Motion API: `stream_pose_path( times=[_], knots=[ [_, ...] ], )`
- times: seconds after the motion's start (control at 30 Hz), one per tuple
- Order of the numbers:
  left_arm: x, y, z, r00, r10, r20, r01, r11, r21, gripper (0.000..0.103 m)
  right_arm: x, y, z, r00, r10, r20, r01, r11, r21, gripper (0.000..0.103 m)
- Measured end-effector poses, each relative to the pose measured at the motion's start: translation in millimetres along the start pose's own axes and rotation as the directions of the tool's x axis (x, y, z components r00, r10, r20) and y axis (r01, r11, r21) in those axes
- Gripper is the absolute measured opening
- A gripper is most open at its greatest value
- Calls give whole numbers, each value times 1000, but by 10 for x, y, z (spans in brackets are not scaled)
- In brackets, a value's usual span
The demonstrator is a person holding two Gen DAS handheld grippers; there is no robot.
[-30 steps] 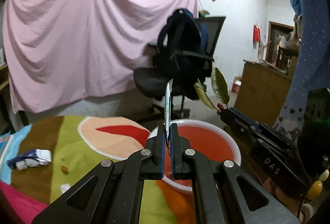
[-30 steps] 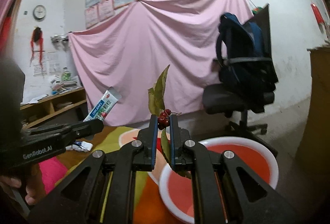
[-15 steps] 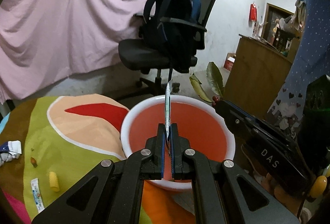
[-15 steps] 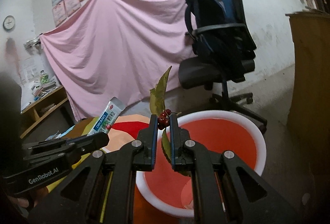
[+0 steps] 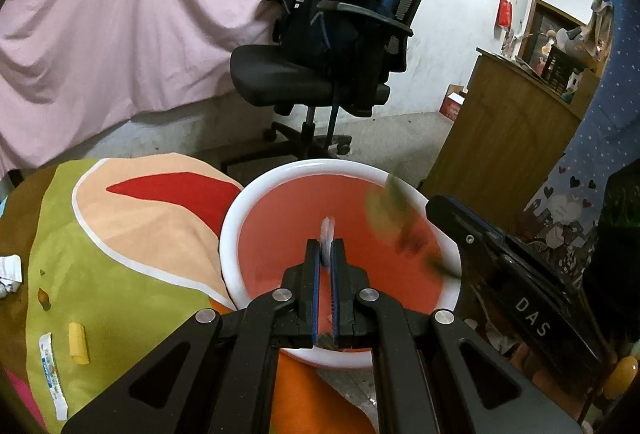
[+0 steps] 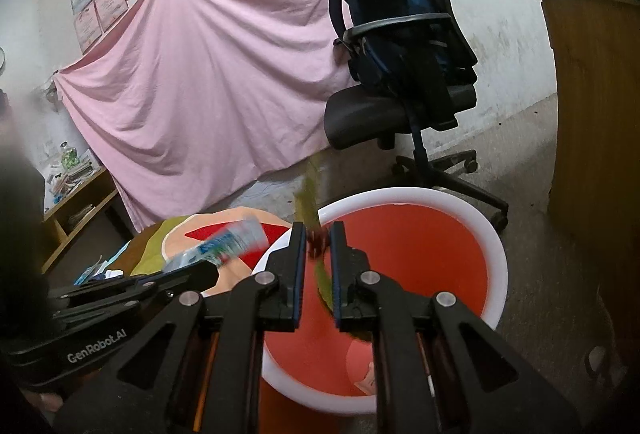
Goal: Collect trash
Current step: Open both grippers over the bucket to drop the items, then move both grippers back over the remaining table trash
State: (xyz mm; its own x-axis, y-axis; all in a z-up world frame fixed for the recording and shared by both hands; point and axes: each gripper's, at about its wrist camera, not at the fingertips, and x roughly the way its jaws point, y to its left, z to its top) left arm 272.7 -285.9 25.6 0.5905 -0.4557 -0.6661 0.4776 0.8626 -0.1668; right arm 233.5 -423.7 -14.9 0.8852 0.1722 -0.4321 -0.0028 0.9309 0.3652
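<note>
A red basin with a white rim (image 5: pixel 280 174) (image 6: pixel 496 246) stands beside the patterned cloth. My left gripper (image 5: pixel 328 246) is over the basin, its jaws slightly parted, and the white wrapper (image 5: pixel 327 230) is blurred, slipping down between them. It also shows in the right wrist view (image 6: pixel 228 244). My right gripper (image 6: pixel 318 234) is over the basin's rim, its jaws parted; the leafy twig with red berries (image 6: pixel 314 234) is blurred between them, dropping. The twig shows blurred in the left wrist view (image 5: pixel 394 206).
On the cloth (image 5: pixel 120 294) lie a yellow piece (image 5: pixel 78 342), a white label strip (image 5: pixel 50 366) and crumpled paper (image 5: pixel 10 270). An office chair with a backpack (image 5: pixel 340 46) stands behind the basin. A wooden cabinet (image 5: pixel 508 138) stands to the right.
Both grippers moved forward and down over the basin. Both jaws have parted, and the wrapper and the twig are now blurred, slipping down.
</note>
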Motion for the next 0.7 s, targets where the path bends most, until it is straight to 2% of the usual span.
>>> stream_pose_path(
  times=[0.2,0.33,0.4,0.47,0.5,0.53,0.6,0.7],
  knots=[
    [-20,59,-15,1000,4,2,-4,1000,-16,7,2,-3,0,1000,2,-1,-1,1000,8,41],
    [-99,114,-33,999,13,29,-12,999,-36,8,-10,11,0,1000,0,8,0,1000,2,42],
    [-157,148,-44,999,24,48,-22,999,-45,13,-27,26,1,1000,1,20,-1,1000,-6,43],
    [-244,211,-53,997,30,78,-25,998,-64,23,-55,62,3,999,4,41,-4,1000,-20,47],
    [-285,232,-57,995,33,93,-26,997,-72,27,-71,83,7,999,6,51,-4,1000,-27,52],
    [-345,268,-58,993,39,115,-30,996,-83,28,-85,103,13,998,7,59,-5,999,-34,59],
    [-445,326,-60,988,52,144,-38,995,-93,28,-112,158,22,997,15,81,-11,999,-50,65],
    [-623,434,-72,979,79,186,-59,992,-109,30,-148,253,40,993,32,114,-23,997,-78,69]
  ],
)
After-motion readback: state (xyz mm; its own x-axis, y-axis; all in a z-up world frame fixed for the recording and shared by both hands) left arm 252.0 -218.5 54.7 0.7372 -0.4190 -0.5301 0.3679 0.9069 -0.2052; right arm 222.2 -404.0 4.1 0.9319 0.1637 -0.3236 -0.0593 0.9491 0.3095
